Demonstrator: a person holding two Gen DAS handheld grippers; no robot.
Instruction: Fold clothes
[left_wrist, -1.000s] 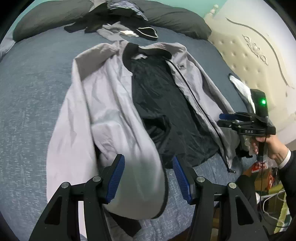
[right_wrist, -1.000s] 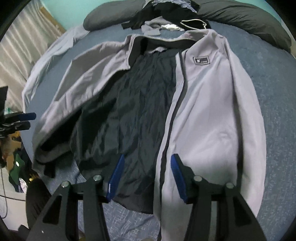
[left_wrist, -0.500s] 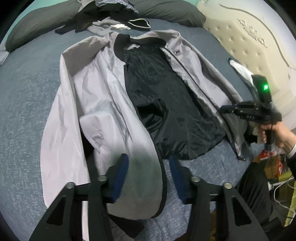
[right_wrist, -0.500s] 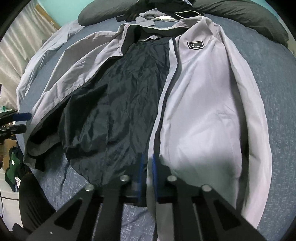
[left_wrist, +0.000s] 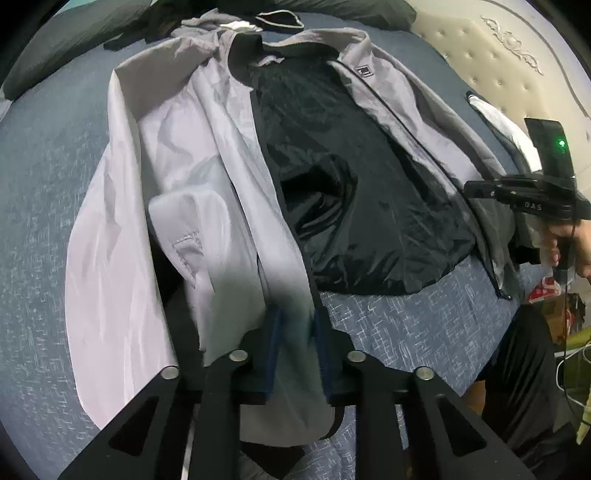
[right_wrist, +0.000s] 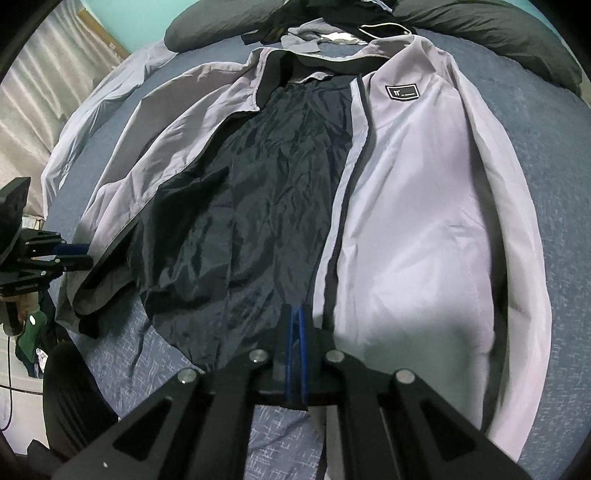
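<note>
Left jaws: the left gripper (left_wrist: 295, 354) has just been closing, and its blue pads now pinch the grey hem panel of the jacket (left_wrist: 207, 192) bunched between them.
Right jaws: the right gripper (right_wrist: 295, 354) is pressed almost together at the jacket's bottom edge, where the dark lining (right_wrist: 251, 206) meets the zip; a thin layer looks nipped there, though I cannot tell which layer.
Where the jacket is: spread open on the bed (left_wrist: 399, 332), hem at the jaws, collar far beyond them, front panels thrown to either side.
Doing it well: I'd firm up the left pinch before lifting, since that bundle looks thick and slippery. Then raise both hems together and level, carry them toward the collar, and keep the lining from sliding out.
Risk: a lopsided lift would likely drag the sleeves askew.
Left view only: beyond its jaws to the right, a hand (left_wrist: 576, 240) on the other gripper's handle, a green light (left_wrist: 561, 143), and the tufted headboard (left_wrist: 509, 77) farther off.
Right view only: ahead of its jaws the chest label (right_wrist: 402, 92), far left a curtain (right_wrist: 55, 81), and other clothes (right_wrist: 332, 33) heaped past the collar.
</note>
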